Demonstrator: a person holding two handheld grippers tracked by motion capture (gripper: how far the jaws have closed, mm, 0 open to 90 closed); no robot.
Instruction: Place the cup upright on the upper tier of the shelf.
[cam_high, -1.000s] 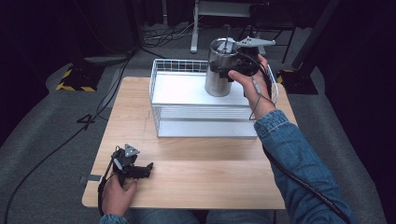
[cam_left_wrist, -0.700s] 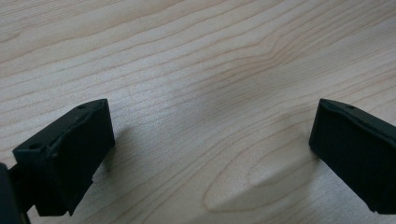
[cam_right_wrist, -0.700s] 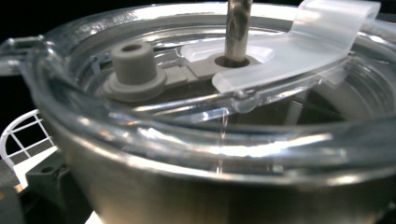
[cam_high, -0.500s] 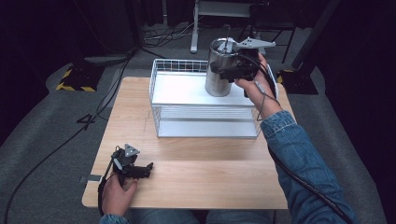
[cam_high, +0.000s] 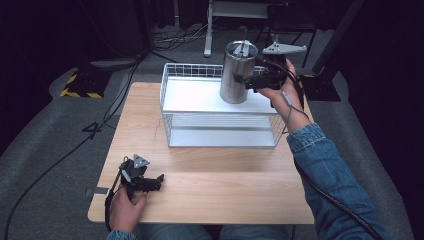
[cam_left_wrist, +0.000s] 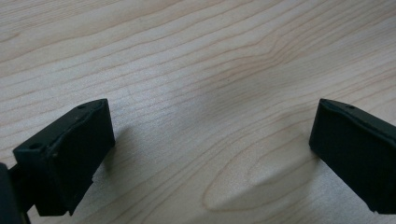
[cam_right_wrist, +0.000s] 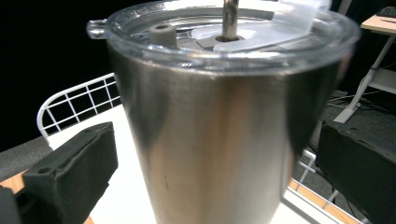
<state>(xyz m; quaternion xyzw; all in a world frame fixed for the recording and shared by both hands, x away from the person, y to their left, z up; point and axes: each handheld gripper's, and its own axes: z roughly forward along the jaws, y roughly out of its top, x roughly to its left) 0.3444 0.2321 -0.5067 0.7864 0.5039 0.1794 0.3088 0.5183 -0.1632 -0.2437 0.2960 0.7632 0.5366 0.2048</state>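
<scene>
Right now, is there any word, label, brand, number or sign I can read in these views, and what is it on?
None: no readable text in any view.
The steel tumbler has a bare brushed wall and a clear lid, with no logo on the side facing the right gripper.
The wire basket, the wooden table and the left gripper carry no print.
The yellow and black striped plate on the floor bears hazard stripes, no words.

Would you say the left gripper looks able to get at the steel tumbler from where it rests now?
Probably not without a long reach: the left gripper lies open on the table's near corner, while the steel tumbler stands at the far side of the wire rack, flanked by the right gripper's jaws.
</scene>
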